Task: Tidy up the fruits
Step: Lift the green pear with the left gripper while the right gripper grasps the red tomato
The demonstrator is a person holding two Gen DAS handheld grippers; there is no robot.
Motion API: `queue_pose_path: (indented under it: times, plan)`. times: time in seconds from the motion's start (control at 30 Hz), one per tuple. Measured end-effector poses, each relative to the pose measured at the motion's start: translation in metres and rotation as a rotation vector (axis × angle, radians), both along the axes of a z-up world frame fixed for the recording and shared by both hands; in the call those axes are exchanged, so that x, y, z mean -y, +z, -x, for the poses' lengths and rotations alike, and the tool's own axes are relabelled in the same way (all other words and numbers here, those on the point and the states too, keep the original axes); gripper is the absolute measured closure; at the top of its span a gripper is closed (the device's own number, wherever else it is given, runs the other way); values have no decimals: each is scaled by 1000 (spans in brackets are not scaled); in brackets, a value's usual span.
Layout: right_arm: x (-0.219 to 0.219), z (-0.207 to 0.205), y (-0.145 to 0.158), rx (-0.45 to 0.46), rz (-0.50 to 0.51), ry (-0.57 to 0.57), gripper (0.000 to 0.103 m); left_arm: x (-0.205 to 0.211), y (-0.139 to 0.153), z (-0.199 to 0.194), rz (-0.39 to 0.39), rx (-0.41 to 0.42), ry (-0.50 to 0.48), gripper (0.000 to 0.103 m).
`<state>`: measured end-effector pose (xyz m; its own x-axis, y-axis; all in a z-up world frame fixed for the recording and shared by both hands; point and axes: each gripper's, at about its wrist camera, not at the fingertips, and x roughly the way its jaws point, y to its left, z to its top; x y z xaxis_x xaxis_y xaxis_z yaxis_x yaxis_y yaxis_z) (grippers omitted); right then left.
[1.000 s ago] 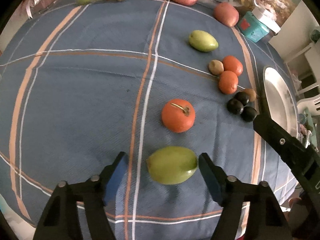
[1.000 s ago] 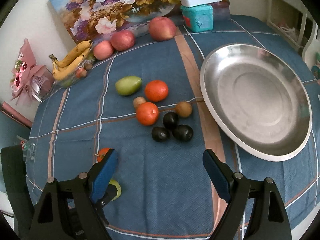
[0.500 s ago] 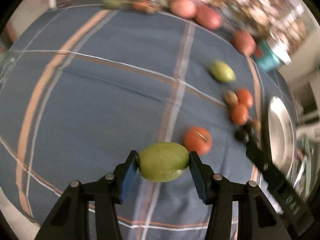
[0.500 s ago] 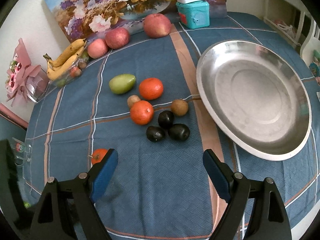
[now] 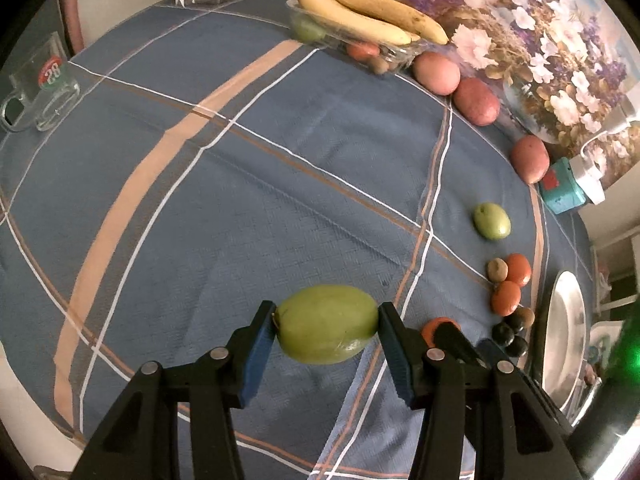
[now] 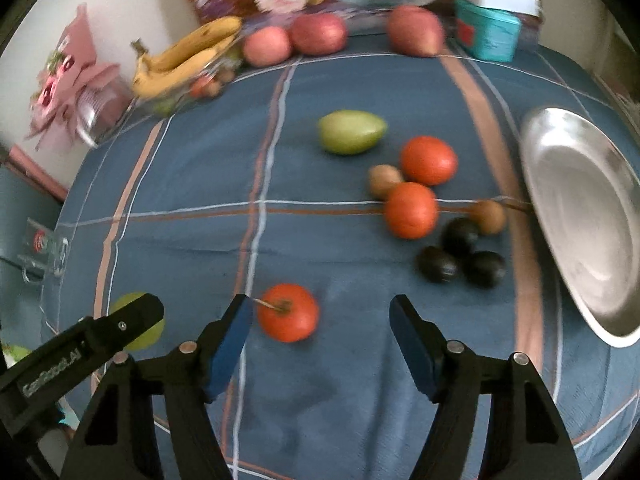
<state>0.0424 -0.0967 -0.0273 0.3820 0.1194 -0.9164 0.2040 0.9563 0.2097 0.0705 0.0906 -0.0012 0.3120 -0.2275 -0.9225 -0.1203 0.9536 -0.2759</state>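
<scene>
Gripping the green mango (image 5: 327,323) in our left gripper (image 5: 326,344), we judge the steel plate (image 6: 580,216) comes next; our right gripper (image 6: 320,344) gapes empty.

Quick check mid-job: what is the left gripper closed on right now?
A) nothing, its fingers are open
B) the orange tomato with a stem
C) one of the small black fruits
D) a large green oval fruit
D: in the left wrist view the left gripper has both blue pads pressed against the large green oval fruit, while the orange tomato with a stem lies on the cloth.
</scene>
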Motion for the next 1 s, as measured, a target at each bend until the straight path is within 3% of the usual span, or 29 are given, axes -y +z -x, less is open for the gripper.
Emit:
queue_pose_path:
  times: [0.33, 0.67, 1.0]
  plan:
    - [-16, -13, -19, -60, -23, 34, 65, 1, -4, -4, -11, -7, 5, 48]
    - [-6, -10, -19, -69, -90, 12, 65, -7, -16, -19, -32, -54, 83, 48]
    - [9, -16, -19, -69, -195, -37, 66, -10, -21, -43, -2, -96, 160, 48]
